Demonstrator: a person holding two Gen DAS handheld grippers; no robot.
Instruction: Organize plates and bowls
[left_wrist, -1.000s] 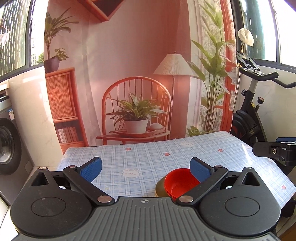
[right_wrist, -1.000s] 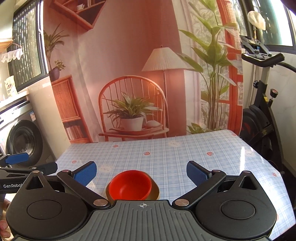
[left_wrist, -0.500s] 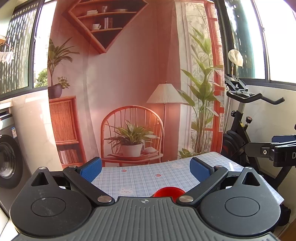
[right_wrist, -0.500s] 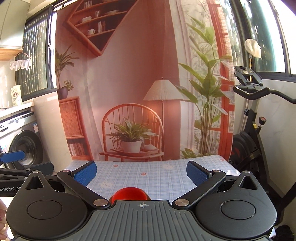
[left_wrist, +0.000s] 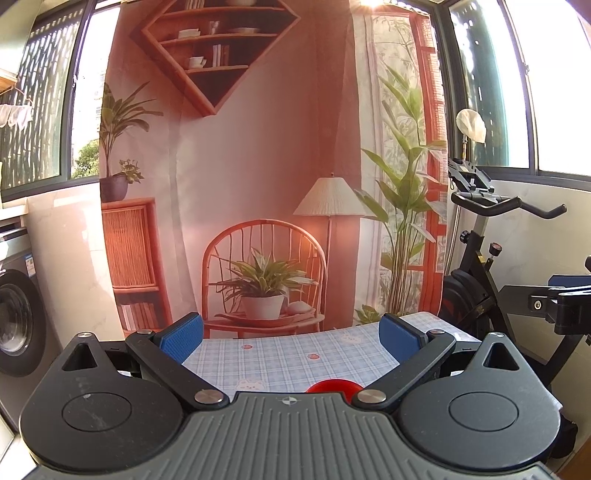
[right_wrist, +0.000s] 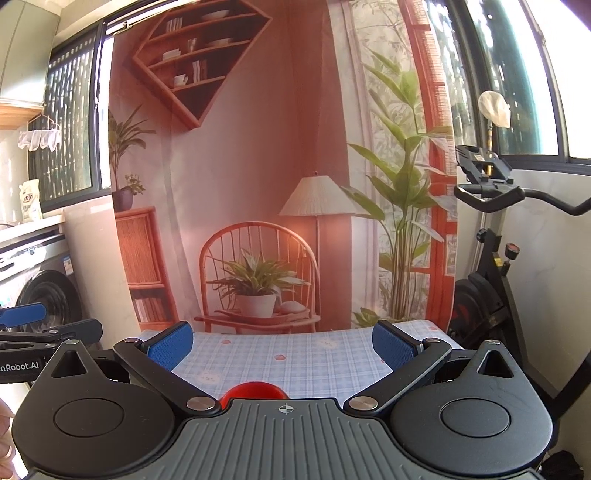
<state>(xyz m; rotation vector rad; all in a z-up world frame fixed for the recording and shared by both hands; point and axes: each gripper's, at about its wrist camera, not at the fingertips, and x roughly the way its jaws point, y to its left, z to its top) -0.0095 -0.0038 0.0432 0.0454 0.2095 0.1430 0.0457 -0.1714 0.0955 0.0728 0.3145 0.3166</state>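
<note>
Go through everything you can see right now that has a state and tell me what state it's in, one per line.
left gripper: open, holding nothing, above the table.
right gripper: open, holding nothing.
red bowl: upright on the table, ungripped, mostly hidden behind the gripper body.
table: covered by a blue checked cloth.
washing machine: door closed.
</note>
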